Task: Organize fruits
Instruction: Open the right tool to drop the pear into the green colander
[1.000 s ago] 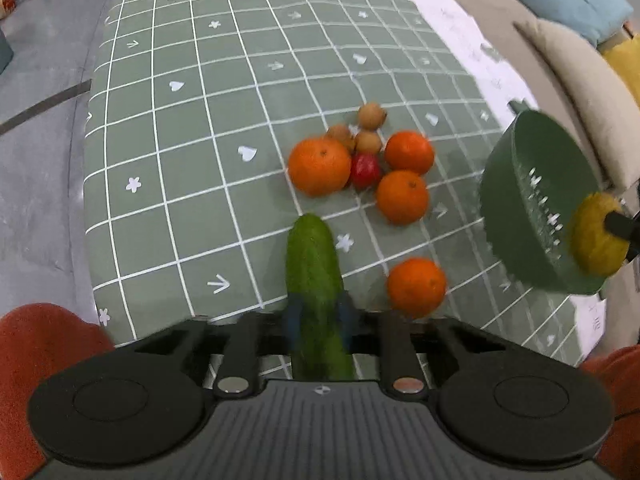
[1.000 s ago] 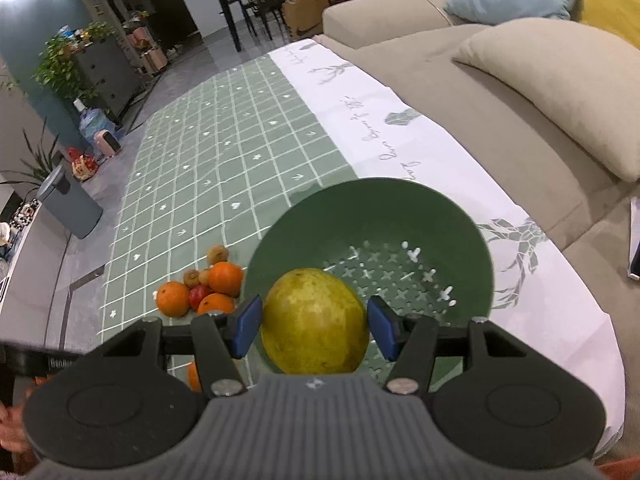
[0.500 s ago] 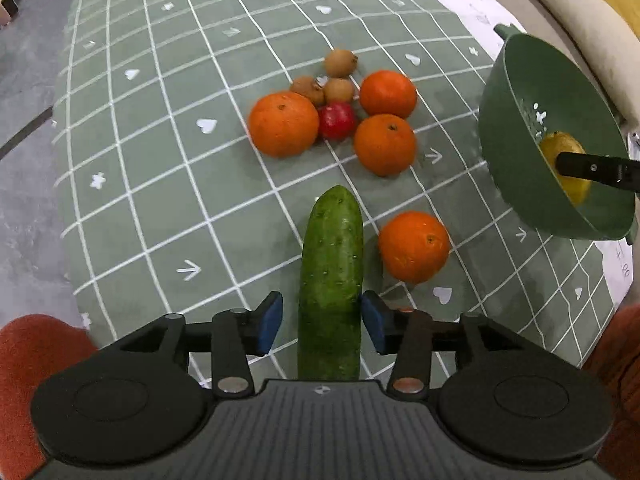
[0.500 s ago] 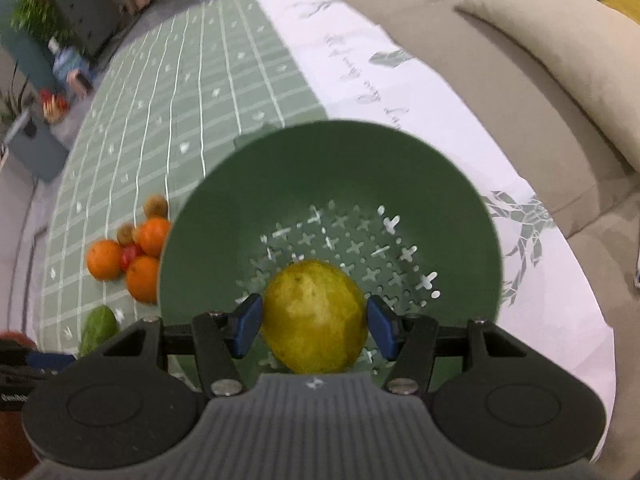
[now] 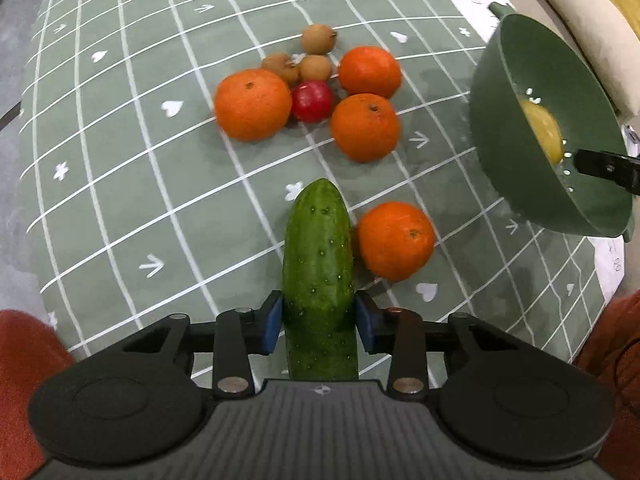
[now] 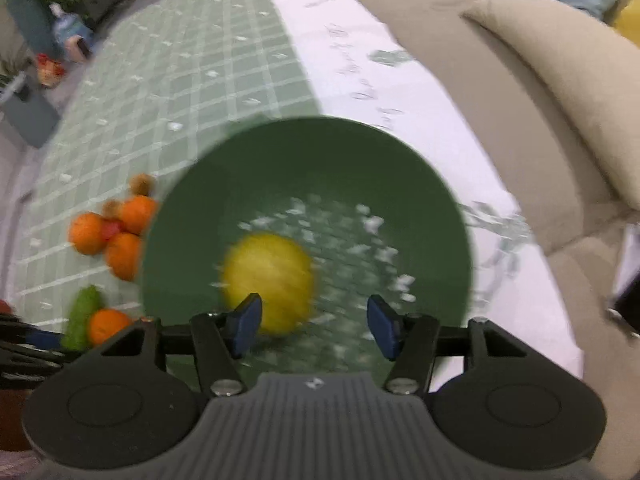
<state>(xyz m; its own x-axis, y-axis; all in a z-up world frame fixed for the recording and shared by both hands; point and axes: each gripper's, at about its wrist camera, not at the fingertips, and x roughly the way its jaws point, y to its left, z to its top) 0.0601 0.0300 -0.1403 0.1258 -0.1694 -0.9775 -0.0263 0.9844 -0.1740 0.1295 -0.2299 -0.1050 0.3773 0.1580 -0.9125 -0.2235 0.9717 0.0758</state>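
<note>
My left gripper (image 5: 319, 322) has its blue pads against both sides of a green cucumber (image 5: 318, 264), which lies on the green checked cloth (image 5: 120, 184) next to a single orange (image 5: 395, 240). Beyond it sits a cluster of three oranges (image 5: 252, 104), a red fruit (image 5: 312, 101) and three small brown fruits (image 5: 318, 39). My right gripper (image 6: 314, 326) is open above the green colander (image 6: 420, 184). A yellow fruit (image 6: 267, 280) lies loose inside the colander, near the left pad. The right wrist view is blurred.
A beige sofa (image 6: 520, 92) with cushions runs along the right of the table. A white patterned strip of cloth (image 6: 360, 60) lies beside the colander. A grey bin (image 6: 24, 116) and plants stand on the floor at the far left.
My right gripper has opened and let go of the yellow fruit, which now sits in the colander. My left gripper has closed its pads back onto the cucumber, which now lies lower on the cloth.
</note>
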